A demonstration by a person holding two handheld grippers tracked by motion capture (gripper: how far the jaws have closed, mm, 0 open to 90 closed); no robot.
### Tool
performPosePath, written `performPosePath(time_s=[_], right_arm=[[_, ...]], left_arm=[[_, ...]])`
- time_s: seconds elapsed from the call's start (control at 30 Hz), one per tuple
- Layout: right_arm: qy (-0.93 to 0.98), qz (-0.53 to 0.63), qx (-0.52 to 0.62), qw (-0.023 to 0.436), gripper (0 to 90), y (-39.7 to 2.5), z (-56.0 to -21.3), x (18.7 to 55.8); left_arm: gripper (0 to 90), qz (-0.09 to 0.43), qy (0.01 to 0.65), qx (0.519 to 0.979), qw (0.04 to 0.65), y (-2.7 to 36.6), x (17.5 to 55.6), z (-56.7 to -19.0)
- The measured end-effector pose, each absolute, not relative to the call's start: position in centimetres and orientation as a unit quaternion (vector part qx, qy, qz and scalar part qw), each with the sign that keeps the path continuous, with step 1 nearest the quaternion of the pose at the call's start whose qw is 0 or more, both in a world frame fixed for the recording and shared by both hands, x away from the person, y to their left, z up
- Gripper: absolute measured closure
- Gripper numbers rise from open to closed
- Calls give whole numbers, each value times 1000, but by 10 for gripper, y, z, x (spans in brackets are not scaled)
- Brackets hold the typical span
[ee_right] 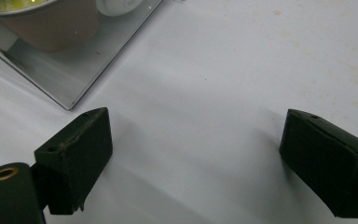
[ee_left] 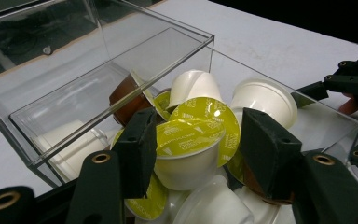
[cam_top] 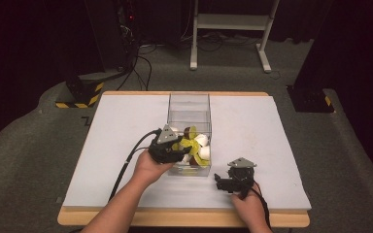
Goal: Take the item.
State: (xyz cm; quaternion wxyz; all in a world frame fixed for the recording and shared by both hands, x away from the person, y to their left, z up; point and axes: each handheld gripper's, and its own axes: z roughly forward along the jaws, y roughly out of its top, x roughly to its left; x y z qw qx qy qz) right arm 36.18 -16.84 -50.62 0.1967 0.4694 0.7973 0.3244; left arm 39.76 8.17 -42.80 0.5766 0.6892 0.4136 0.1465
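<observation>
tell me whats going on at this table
A person works with a hand-held gripper in each hand. The left hand-held gripper reaches into a clear plastic box of coffee capsules, its jaws either side of a yellow-lidded capsule. The right hand-held gripper waits open over the white table.

Capsule [ee_left: 189, 149] between my black left gripper [ee_left: 200, 149] jaws: white cup, yellow-green printed foil; neighbours white, one brown [ee_left: 126, 100]; clear box [ee_left: 98, 70]; white table [cam_top: 252, 126]

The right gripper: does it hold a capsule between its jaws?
No, the right gripper is open, with bare white table between its jaws.
</observation>
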Motion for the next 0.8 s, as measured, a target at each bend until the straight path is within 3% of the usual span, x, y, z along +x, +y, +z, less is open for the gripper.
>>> performPosePath(time_s=[0.47, 0.8], right_arm=[[797, 324, 469, 197, 91, -168, -506, 362], [797, 324, 469, 197, 91, -168, -506, 362]], left_arm=[[525, 149, 417, 681, 583, 84, 397, -431], [658, 150, 402, 686, 588, 85, 394, -430]])
